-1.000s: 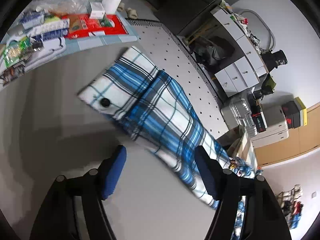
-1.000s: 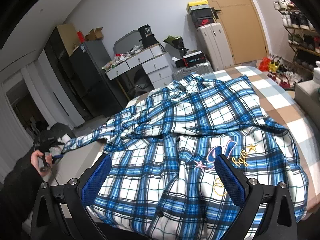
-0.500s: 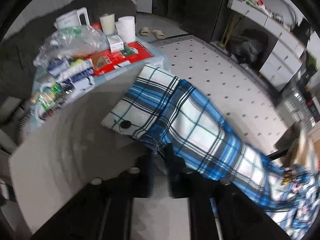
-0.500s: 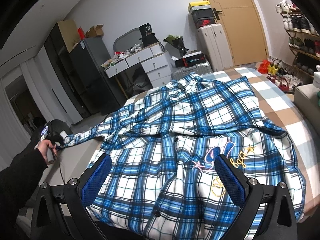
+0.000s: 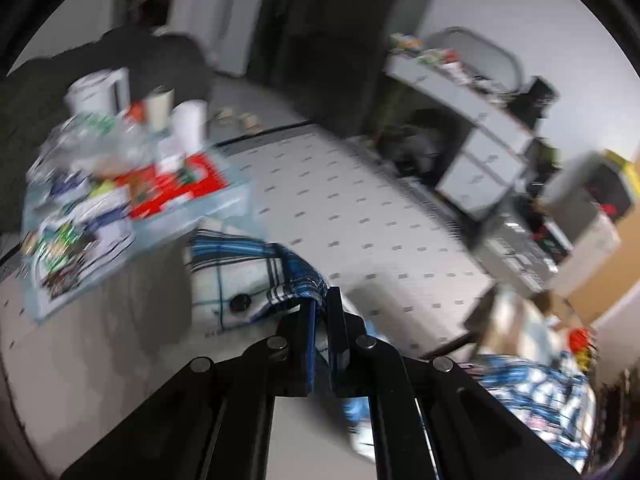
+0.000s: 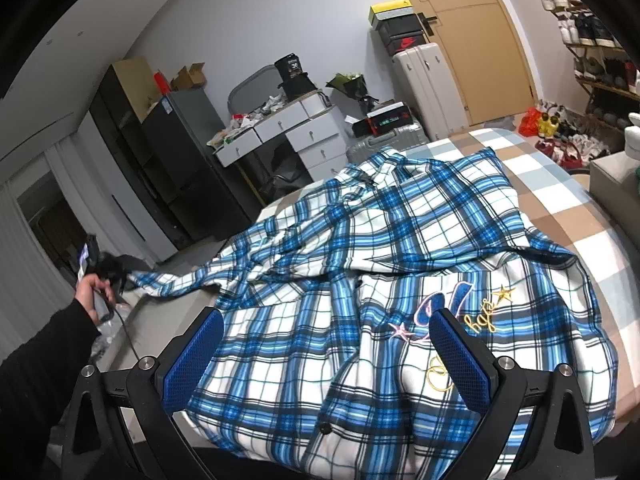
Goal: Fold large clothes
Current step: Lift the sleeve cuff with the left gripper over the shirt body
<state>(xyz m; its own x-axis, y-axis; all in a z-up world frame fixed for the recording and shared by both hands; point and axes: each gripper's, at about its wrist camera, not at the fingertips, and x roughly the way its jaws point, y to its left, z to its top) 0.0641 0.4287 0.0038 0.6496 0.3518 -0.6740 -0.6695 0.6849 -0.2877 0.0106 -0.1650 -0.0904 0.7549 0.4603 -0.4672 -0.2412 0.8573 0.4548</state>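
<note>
Your left tongs (image 5: 319, 300) are clamped on the cuff (image 5: 256, 280) of the plaid shirt (image 6: 380, 280); your right tongs (image 6: 326, 344) hover with fingers spread above the shirt, which lies across the checked bed (image 6: 560, 208).

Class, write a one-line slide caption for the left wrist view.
Left gripper shut on the plaid shirt sleeve near its buttoned cuff.

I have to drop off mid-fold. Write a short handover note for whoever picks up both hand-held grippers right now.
Left hand-held gripper: shut on the sleeve cuff of the plaid shirt, sleeve stretched out sideways.
Right hand-held gripper: open, empty, hovering over the shirt's hem.
Shirt lies spread on the checked bed, wrinkled, with no fold visible.
Left to do: likely bring the sleeve across the body, then the other side, then fold up.
</note>
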